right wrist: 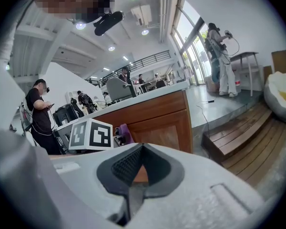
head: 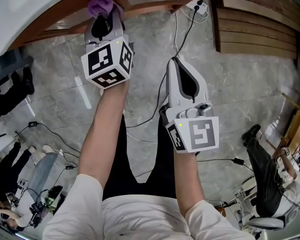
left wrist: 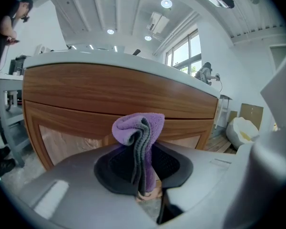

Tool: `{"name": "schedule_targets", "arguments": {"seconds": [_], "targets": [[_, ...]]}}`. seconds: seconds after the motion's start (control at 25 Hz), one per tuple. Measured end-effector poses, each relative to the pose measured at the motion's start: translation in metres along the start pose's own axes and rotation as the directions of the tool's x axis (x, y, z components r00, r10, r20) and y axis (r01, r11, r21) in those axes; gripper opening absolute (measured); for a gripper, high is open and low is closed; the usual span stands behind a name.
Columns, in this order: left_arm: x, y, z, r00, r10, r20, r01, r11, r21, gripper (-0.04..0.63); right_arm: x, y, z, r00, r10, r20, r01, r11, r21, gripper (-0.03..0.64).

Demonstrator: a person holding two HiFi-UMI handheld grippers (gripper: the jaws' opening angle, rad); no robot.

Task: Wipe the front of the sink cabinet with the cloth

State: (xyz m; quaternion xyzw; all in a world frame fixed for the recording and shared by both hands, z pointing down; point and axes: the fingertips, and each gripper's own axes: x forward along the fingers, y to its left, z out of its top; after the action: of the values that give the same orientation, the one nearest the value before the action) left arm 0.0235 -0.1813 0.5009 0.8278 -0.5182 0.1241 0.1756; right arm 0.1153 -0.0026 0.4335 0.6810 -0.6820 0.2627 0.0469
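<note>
Left gripper view: the left gripper [head: 104, 20] is clamped on a bunched-up purple cloth [left wrist: 138, 128], held right in front of the wooden sink cabinet [left wrist: 109, 89] by its lower panel. Can't tell if it's actually touching. The right gripper [head: 176, 61] hangs over the floor [head: 230, 84], jaw tips together, nothing between them.

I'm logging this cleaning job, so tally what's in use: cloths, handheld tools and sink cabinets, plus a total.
Cloth: 1
Tools: 2, left tool and right tool
Sink cabinet: 1
Total: 4
</note>
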Motion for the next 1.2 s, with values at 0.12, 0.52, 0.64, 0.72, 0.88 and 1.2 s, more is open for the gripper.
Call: {"name": "schedule_targets", "arguments": {"seconds": [0.12, 0.52, 0.64, 0.72, 0.88, 1.2], "targets": [[0.003, -0.011, -0.002, 1.000, -0.011, -0.002, 0.011, 1.000, 0.008, 0.078, -0.003, -0.008, -0.001, 1.000, -0.008, 0.001, 0.008, 1.000, 0.003, 0.000], [0.015, -0.044, -0.009, 0.999, -0.038, -0.008, 0.038, 0.999, 0.015, 0.078, -0.010, -0.030, 0.000, 1.000, -0.022, 0.005, 0.021, 0.999, 0.026, 0.000], [0.019, -0.054, -0.010, 0.999, -0.051, -0.011, 0.051, 0.999, 0.018, 0.078, -0.010, -0.038, 0.002, 0.999, -0.034, 0.009, 0.034, 0.999, 0.034, 0.000], [0.021, -0.061, -0.011, 0.998, -0.059, -0.013, 0.060, 0.998, 0.022, 0.078, -0.011, -0.042, 0.002, 0.999, -0.040, 0.010, 0.040, 0.999, 0.037, 0.000], [0.025, -0.074, -0.013, 0.997, -0.075, -0.015, 0.075, 0.997, 0.026, 0.078, -0.015, -0.051, 0.000, 0.999, -0.053, 0.008, 0.053, 0.998, 0.045, 0.000], [0.033, -0.102, -0.018, 0.994, -0.106, -0.018, 0.107, 0.994, 0.032, 0.078, -0.022, -0.070, -0.002, 0.997, -0.070, 0.009, 0.070, 0.996, 0.054, 0.000]]}}
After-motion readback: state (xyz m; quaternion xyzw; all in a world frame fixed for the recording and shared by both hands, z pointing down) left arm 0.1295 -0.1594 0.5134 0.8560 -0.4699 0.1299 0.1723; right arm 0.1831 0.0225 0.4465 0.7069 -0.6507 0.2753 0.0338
